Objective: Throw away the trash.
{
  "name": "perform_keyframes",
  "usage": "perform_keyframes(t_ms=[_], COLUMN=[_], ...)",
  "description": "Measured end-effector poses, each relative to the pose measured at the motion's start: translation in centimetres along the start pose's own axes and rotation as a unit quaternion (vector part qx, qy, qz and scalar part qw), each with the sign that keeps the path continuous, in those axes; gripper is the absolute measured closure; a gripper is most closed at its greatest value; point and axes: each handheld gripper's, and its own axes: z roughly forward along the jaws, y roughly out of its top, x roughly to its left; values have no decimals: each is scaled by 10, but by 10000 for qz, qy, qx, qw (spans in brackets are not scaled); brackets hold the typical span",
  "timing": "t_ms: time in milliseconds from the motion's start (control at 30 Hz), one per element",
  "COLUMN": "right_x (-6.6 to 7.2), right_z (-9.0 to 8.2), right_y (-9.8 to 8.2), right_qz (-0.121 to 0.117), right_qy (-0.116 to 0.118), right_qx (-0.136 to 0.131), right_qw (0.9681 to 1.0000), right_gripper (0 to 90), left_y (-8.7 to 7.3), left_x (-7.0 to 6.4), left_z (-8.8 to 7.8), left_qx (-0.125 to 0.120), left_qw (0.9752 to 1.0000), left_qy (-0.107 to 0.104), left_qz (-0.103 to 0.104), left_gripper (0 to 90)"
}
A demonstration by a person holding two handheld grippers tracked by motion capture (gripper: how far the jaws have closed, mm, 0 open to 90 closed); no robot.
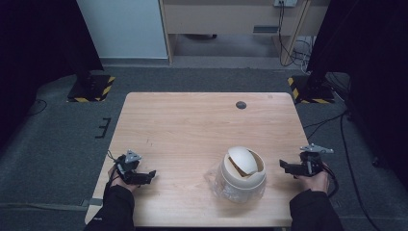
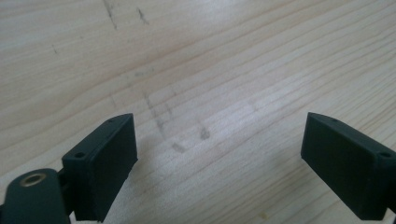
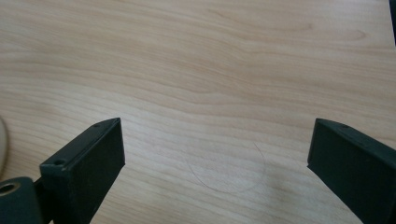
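A cream domed bin (image 1: 243, 174) (its lid tilted) stands on the table (image 1: 192, 125) between the left gripper (image 1: 146, 177) and the right gripper (image 1: 285, 167); both have jaws spread wide, holding nothing.

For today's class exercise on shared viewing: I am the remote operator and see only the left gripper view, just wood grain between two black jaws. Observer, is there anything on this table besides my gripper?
Observer: Yes. In the high view a small cream bin with a domed swing lid stands near the table's front edge, between the two grippers.
Operator: Is anything touching it?
Observer: No. The right gripper sits apart from it, jaws pointing toward it; the right gripper view has its jaws wide open over bare wood.
Operator: And my left gripper?
Observer: The left gripper rests near the front left, held in a hand, also apart from the bin.
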Motion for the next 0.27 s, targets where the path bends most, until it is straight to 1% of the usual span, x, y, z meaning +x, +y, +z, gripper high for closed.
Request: perform_keyframes(t_ms=[33,100,133,167,267], right_x=[0,-2,-3,-4,-4], right_z=[0,2,4,5,8], right_y=[0,-3,-5,-6,-9], right_qz=[0,38,20,-22,-38], right_qy=[0,-34,-71,-72,-89], right_qx=[0,112,220,267,337], right_qw=[10000,9999,9997,9996,9994], right_gripper=[37,33,30,30,28], left_y=[0,-1,-2,-2,-3], left_x=[0,1,2,2,1], left_z=[0,2,3,3,5], left_qx=[0,63,63,53,21], left_qw=[10000,10000,10000,10000,10000], left_qy=[0,-3,-7,1,-28], left_qz=[0,-21,-10,23,63], left_gripper=[92,89,65,62,27])
